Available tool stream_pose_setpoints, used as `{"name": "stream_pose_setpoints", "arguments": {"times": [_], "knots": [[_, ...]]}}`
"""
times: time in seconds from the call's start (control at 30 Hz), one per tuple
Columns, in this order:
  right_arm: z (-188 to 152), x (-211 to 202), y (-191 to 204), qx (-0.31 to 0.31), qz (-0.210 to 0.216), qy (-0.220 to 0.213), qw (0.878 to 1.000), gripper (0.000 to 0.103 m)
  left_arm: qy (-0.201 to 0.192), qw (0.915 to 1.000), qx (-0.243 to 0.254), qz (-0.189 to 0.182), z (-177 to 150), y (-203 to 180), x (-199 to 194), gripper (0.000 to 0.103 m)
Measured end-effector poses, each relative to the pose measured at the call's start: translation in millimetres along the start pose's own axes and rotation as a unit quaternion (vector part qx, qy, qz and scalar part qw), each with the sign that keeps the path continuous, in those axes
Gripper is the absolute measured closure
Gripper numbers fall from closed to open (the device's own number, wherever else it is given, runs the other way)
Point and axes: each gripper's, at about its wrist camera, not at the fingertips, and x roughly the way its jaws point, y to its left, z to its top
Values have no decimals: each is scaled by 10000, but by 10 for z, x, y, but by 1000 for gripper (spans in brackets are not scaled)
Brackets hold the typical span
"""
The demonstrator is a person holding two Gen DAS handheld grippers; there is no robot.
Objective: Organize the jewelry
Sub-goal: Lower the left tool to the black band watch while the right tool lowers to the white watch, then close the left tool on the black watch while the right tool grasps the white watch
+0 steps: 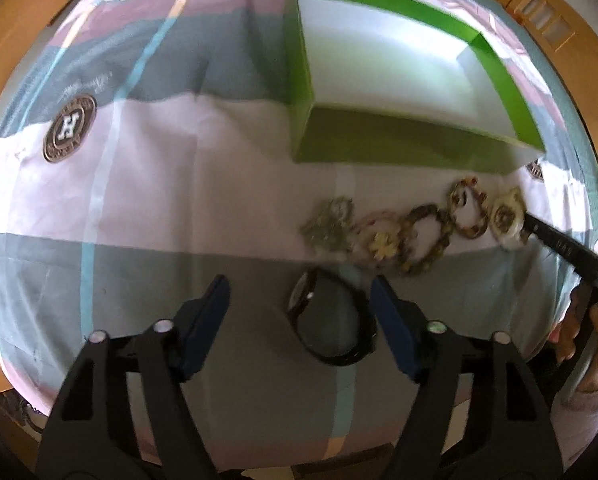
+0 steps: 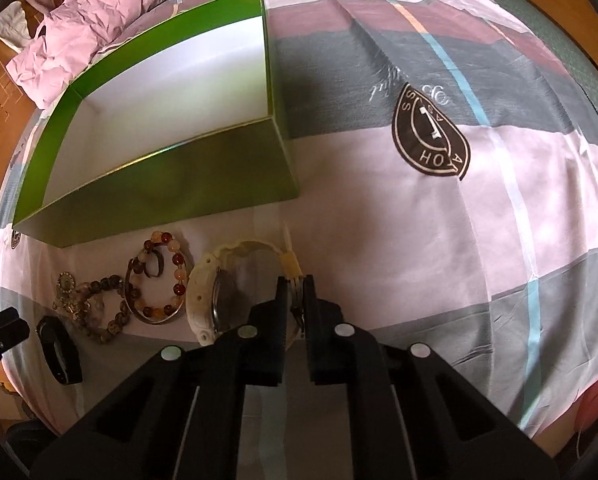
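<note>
A black watch [image 1: 331, 320] lies on the bedsheet between the fingers of my left gripper [image 1: 301, 294]. The jaws stand wide apart, the right finger [image 1: 387, 304] is close to the strap and the left one is well off it: open. My right gripper [image 2: 295, 286] is shut on the strap of a white watch [image 2: 203, 292], which rests on the sheet; in the left wrist view the right gripper [image 1: 559, 244] reaches that white watch [image 1: 507, 216]. An open green box [image 2: 179, 184] with a white inside stands just behind, with nothing in it.
A row of jewelry lies in front of the box: an amber bead bracelet [image 2: 159, 276], a dark bead bracelet [image 2: 103, 308] and a metal pendant [image 2: 65, 284]. A pink pillow [image 2: 79, 28] lies at the bed's far corner. A hand [image 1: 591, 332] holds the right gripper.
</note>
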Motion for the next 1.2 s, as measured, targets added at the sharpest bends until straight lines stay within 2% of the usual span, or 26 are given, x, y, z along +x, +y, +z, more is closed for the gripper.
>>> {"name": "stream_pose_setpoints", "arguments": {"times": [0.07,0.2,0.23,0.27,0.3,0.37,0.4,0.43,0.53,0.8,0.83,0.9,0.97,1.2], "knots": [[12,7,10,17,6,14,10000,94,155,9999,-15,13,-32,38,97,47],[54,30,60,11,-40,76,10000,93,363,9993,41,113,-89,61,257,50],[50,35,70,0,-47,81,10000,89,380,9992,64,142,-102,51,286,52],[48,41,83,-16,-63,85,9999,84,390,9991,78,154,-117,38,315,60],[55,46,95,-39,-105,81,9999,83,384,9990,104,180,-127,24,328,65],[56,57,121,-78,-154,84,9998,82,320,9991,191,183,-143,-25,339,81],[56,64,139,-85,-154,90,9998,82,284,9993,217,140,-149,-50,333,83],[51,72,145,-91,-164,102,9998,81,246,9994,224,109,-154,-78,327,84],[12,100,150,-85,-235,123,9996,69,194,9996,214,45,-150,-131,325,84],[-52,175,269,-298,-313,56,9990,69,153,9988,395,245,-160,-397,447,77],[-65,182,273,-311,-302,39,9991,71,147,9989,376,250,-134,-459,470,78],[-96,171,311,-336,-242,-6,9991,84,92,9991,342,250,-137,-453,451,91],[-114,144,323,-319,-156,-84,9993,94,94,9995,275,102,-138,-414,381,93],[-153,-5,411,-294,87,-340,9990,94,-345,9993,26,-162,-31,-290,58,93]]}}
